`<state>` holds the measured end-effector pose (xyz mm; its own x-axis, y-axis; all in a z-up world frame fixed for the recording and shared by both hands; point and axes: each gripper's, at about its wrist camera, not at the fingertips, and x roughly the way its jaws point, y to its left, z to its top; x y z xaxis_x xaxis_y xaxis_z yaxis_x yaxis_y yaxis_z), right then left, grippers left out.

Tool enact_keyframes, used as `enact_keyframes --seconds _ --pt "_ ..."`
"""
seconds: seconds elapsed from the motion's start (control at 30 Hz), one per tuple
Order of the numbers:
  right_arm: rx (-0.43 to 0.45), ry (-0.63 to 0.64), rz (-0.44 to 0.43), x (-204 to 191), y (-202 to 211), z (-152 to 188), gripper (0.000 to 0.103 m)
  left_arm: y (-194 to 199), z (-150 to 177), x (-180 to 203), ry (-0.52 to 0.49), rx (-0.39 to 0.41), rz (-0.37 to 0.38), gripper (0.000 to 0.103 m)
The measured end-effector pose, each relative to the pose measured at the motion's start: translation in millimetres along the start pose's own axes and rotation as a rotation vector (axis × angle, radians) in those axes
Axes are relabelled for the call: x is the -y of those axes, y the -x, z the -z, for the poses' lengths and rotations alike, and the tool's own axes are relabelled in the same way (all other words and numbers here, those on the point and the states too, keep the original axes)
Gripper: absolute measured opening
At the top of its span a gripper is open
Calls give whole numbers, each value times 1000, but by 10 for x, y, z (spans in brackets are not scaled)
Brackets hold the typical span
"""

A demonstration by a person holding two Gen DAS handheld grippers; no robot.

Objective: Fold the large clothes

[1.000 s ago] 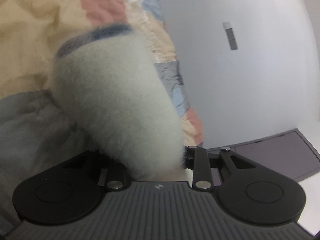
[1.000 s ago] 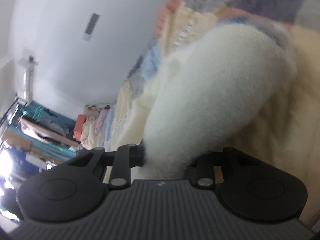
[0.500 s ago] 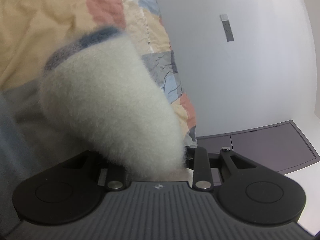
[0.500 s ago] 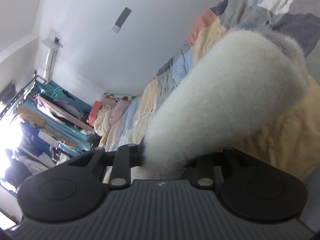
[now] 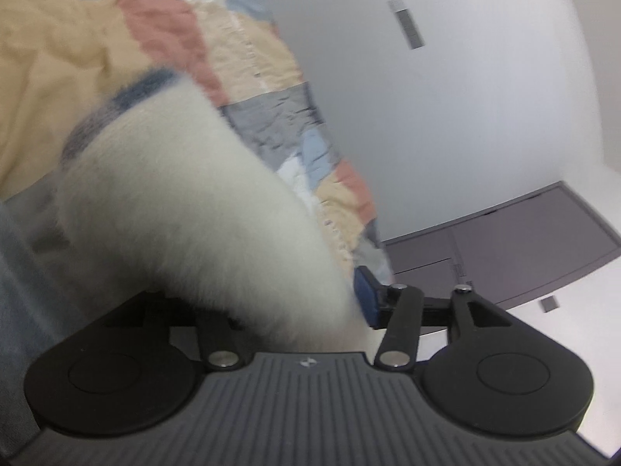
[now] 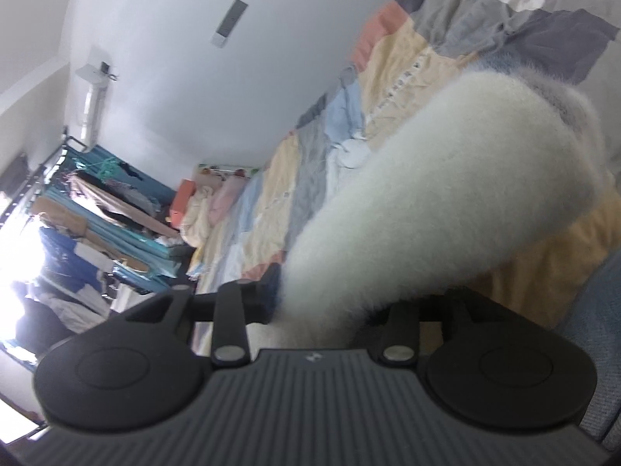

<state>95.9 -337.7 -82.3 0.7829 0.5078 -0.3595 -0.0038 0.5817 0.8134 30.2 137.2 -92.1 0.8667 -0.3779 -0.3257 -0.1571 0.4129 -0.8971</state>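
Note:
A white fluffy garment (image 5: 186, 209) with a blue and grey band at its far end stretches from my left gripper (image 5: 299, 310) out over the bed. The left jaws are opening; the blue pad of one of the fingers (image 5: 366, 299) stands bare beside the fleece, which still lies between them. In the right wrist view another end of the same white garment (image 6: 446, 194) runs out of my right gripper (image 6: 326, 306). Those jaws are opening too, fleece between them, the pads hidden by the pile.
A patchwork quilt (image 5: 252, 50) in beige, pink, grey and blue covers the bed (image 6: 407, 54). Grey fabric (image 5: 23, 240) lies at the near left. A dark cabinet (image 5: 504, 248) stands against the white wall. A crowded clothes rack (image 6: 89, 209) and pillows (image 6: 209, 206) lie beyond the bed.
Both grippers rose with the garment, then their jaws widened. The left one's blue pad has come into sight beside the fleece. The band end lies further out over the quilt.

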Motion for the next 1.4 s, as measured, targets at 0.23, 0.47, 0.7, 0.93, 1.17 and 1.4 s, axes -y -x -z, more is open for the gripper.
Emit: enact_keyframes --seconds 0.23,0.47,0.7,0.93,1.17,1.4 --pt "16 -20 -60 30 -165 -224 54 -197 -195 60 -44 22 66 62" --pt "-25 -17 2 107 -645 -458 55 -684 -417 52 -122 23 25 68" --pt "-54 -44 36 236 -1032 -670 55 -1268 -767 -62 -145 4 22 68" --pt "-123 -57 92 276 -1495 -887 55 -1795 -1048 -179 -179 -27 -89 68" --pt "-148 -111 104 494 -1841 -1077 52 -2174 -1159 -185 -304 -56 -145 69" --pt "-135 -6 120 604 -1951 -1173 51 -2469 -1051 -215 -460 -88 -187 74"
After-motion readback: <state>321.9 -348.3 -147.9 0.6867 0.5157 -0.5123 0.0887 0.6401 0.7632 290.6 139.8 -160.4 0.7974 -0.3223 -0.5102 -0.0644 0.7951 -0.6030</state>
